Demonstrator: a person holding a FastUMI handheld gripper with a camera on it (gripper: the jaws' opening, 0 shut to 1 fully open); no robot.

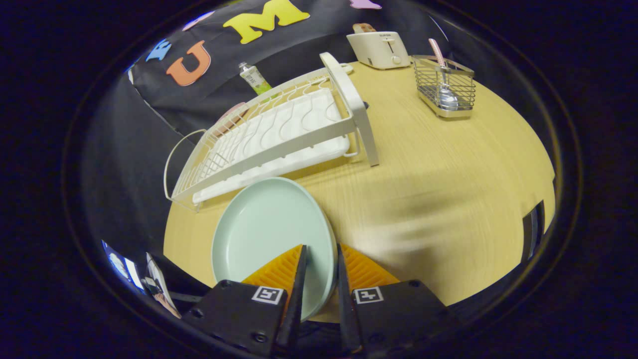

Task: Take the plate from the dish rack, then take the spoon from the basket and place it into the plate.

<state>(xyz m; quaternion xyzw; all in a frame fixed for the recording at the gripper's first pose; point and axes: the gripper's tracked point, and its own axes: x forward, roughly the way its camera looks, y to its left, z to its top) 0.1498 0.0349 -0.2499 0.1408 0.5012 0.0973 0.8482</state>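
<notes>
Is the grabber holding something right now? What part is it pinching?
Yes. The gripper is holding the pale green plate. Its two fingers pinch the plate's rim, one finger on each side of the edge nearest the gripper.

Mint plate pinched at rim, just before rack; spoon upright in basket.

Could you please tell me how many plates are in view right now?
1. The pale green plate sits between the gripper fingers, its rim pinched by both, just in front of the white dish rack, whose slots hold no plate.
</notes>
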